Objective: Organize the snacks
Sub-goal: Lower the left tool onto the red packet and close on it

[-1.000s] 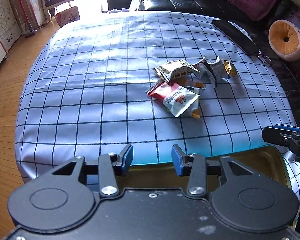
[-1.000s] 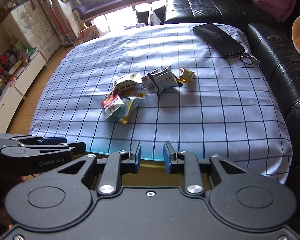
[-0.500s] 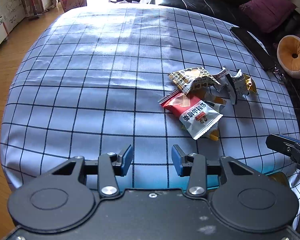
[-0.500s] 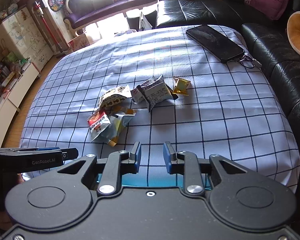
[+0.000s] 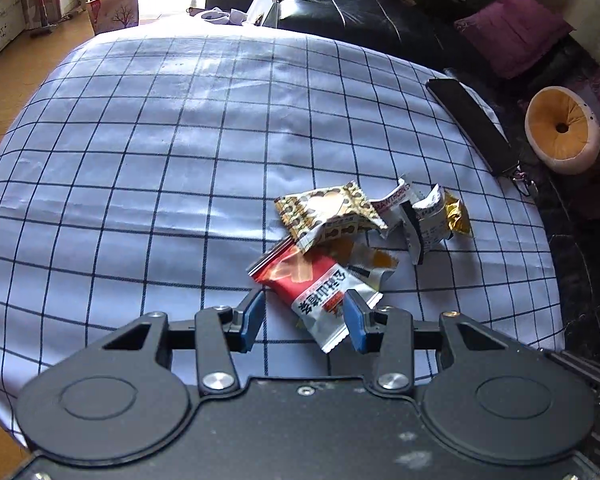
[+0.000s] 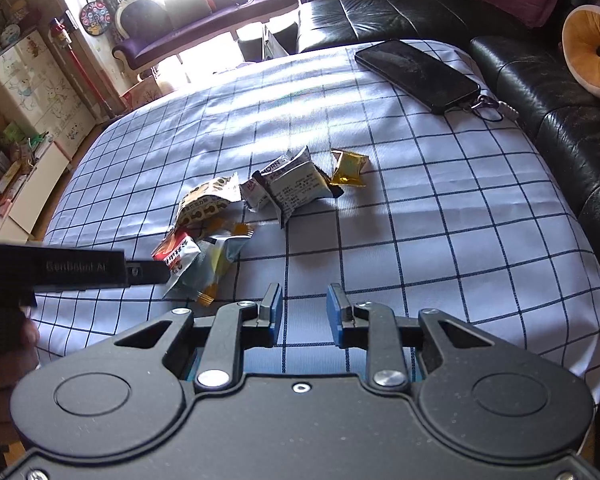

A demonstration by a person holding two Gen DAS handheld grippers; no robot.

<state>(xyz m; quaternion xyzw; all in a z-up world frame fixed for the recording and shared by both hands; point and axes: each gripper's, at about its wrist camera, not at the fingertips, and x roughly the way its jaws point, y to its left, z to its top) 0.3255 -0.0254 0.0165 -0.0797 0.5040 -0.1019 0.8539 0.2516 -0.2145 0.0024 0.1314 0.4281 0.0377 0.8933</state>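
The left gripper point(image 5: 303, 317) is hanging over the near end of a red and silver snack packet point(image 5: 316, 289), its fingers apart and not pressing on the packet. The packet is lying on the checked tablecloth point(image 5: 140, 168) at the front of a small heap of snacks point(image 6: 260, 200). The right gripper point(image 6: 300, 310) is hovering above bare cloth, fingers apart with nothing between them. A phone point(image 6: 418, 74) is lying at the far corner

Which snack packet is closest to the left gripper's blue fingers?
The red and silver packet. Its silver end lies between the open fingers of the left gripper, while the spotted yellow packet and the small gold one lie farther away.
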